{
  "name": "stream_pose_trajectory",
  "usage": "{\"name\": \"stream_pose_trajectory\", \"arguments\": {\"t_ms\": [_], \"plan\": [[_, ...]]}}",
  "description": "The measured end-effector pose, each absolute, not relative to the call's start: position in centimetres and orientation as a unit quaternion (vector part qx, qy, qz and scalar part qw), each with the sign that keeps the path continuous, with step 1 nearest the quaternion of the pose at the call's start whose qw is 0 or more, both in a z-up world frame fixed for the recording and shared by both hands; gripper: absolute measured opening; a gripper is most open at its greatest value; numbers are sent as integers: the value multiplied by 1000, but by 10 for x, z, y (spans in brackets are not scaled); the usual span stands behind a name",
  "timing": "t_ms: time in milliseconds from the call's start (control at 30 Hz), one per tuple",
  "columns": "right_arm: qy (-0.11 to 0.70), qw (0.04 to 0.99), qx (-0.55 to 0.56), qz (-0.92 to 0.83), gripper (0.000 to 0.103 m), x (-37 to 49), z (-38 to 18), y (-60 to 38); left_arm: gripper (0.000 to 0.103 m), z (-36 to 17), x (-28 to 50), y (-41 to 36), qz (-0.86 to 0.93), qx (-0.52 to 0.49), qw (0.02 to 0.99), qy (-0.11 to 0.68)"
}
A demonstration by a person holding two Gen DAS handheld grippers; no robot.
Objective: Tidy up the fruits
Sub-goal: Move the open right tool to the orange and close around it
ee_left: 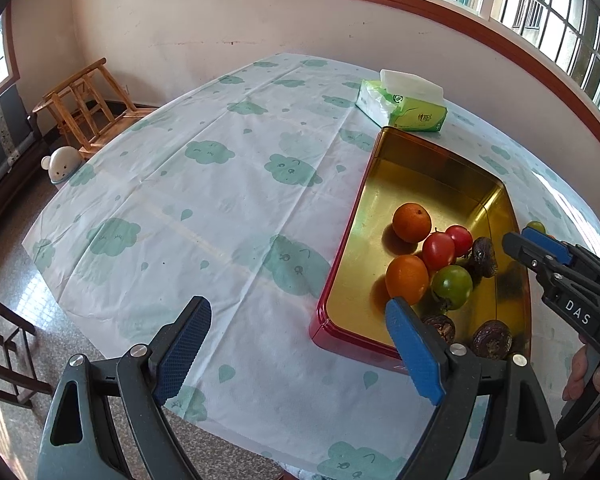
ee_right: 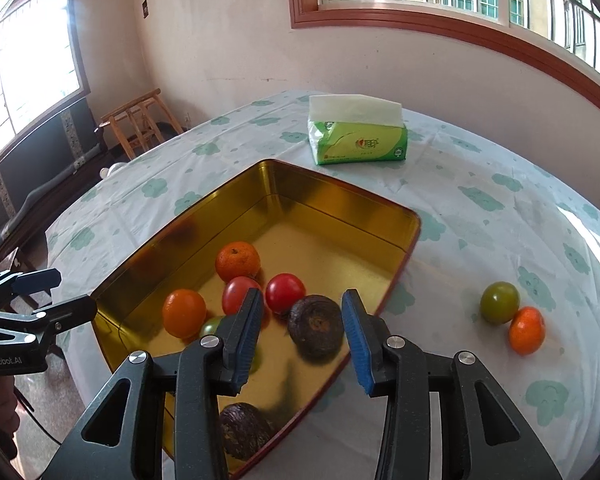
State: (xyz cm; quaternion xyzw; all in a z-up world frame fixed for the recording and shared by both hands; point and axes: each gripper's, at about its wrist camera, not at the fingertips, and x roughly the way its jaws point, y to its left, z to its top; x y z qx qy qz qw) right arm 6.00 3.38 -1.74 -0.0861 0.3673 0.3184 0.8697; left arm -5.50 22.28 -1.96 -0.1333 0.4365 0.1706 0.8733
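My right gripper (ee_right: pixel 302 334) hangs over the gold tin (ee_right: pixel 332 196), its pads apart with nothing pinched; a dark brown fruit (ee_right: pixel 316 332) lies in the tin below the gap. At about 11 o'clock from it sit two red tomatoes (ee_right: pixel 285 292) and two oranges (ee_right: pixel 237 261) (a green tomato is mostly hidden). At 3 o'clock, on the cloth (ee_right: pixel 480 216), a green tomato (ee_right: pixel 499 302) touches an orange (ee_right: pixel 526 330). My left gripper (ee_left: pixel 298 354) is wide apart, empty, over the tin's near left corner.

left gripper (ee_left: pixel 300 354) wide open, right gripper (ee_right: pixel 302 336) parted, empty
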Motion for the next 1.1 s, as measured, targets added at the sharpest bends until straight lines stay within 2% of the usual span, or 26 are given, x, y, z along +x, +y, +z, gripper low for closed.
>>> {"name": "stream_pose_trajectory", "arguments": {"t_ms": [500, 700, 1100], "plan": [[407, 894, -33, 185, 43, 115, -46, -93, 87, -7, -27, 178, 109, -113, 886, 437], [413, 893, -41, 176, 48, 131, -59, -98, 87, -1, -13, 160, 93, -93, 890, 437], [422, 885, -45, 190, 47, 155, -75, -92, 86, 1, 22, 125, 66, -65, 891, 445]]}}
